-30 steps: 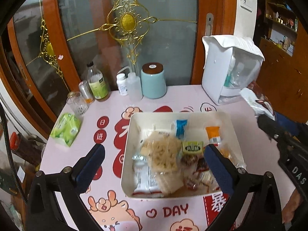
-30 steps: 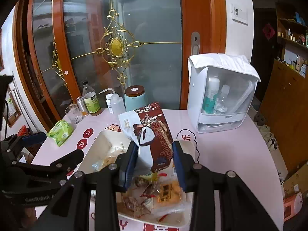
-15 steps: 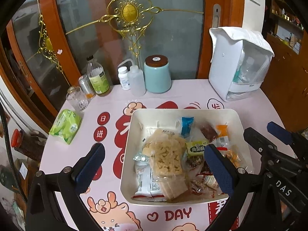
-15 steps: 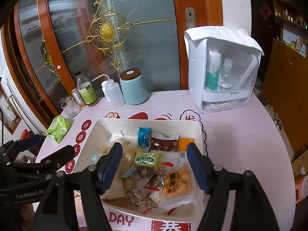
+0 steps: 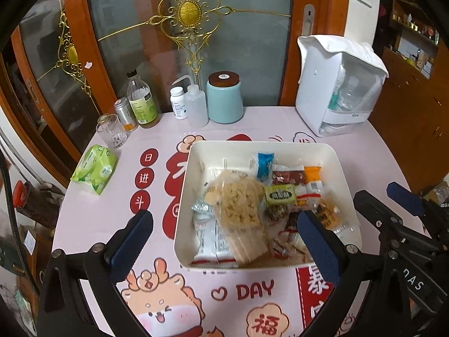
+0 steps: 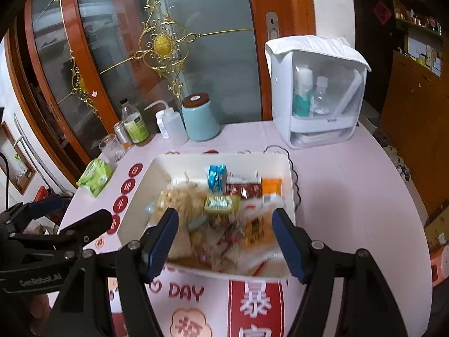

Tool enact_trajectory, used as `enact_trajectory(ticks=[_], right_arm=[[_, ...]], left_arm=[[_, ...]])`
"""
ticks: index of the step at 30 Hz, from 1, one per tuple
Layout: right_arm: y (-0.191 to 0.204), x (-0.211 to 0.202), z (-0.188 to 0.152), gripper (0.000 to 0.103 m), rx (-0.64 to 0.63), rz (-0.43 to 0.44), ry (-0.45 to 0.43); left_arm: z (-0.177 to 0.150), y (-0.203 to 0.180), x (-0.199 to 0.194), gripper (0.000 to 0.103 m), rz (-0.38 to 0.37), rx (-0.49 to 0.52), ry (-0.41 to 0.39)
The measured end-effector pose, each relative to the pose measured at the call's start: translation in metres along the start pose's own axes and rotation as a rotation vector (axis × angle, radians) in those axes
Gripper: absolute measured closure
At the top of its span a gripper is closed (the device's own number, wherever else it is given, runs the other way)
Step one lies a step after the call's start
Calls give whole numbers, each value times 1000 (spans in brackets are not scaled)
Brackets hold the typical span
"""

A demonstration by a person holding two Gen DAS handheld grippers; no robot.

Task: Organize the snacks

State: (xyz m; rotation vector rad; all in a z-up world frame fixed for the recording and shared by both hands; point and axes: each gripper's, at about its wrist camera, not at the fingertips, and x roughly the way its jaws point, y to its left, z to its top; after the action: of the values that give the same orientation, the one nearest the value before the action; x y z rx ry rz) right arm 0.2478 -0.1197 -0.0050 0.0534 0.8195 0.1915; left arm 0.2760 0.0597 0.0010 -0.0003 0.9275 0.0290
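A white rectangular tray (image 5: pixel 345 174) sits on the table just ahead of the right gripper (image 6: pixel 224 238), between its spread fingers and below them. Inside lie packed snacks: a clear bag of pale puffed pieces (image 5: pixel 238 205) nearest the left gripper (image 5: pixel 221 241), a green packet (image 6: pixel 220 205) in the middle, and blue (image 6: pixel 216 175), brown (image 6: pixel 242 189) and orange (image 6: pixel 270 186) packets along the far side.

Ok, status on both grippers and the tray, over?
Left gripper open, empty. Right gripper open, empty, jaws just opened. Brown packet lying in tray among the snacks. Nothing in the way.
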Motion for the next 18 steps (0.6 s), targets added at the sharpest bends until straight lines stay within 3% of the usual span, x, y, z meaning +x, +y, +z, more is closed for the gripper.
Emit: enact_trajectory(ticks=[10, 18], right_arm=[[6, -54, -64, 33, 59, 6, 79], [16, -95, -103, 33, 34, 40, 113]], left_arm=[[-63, -4, -57, 1, -27, 29, 16], [-123, 6, -99, 1, -29, -42, 60]])
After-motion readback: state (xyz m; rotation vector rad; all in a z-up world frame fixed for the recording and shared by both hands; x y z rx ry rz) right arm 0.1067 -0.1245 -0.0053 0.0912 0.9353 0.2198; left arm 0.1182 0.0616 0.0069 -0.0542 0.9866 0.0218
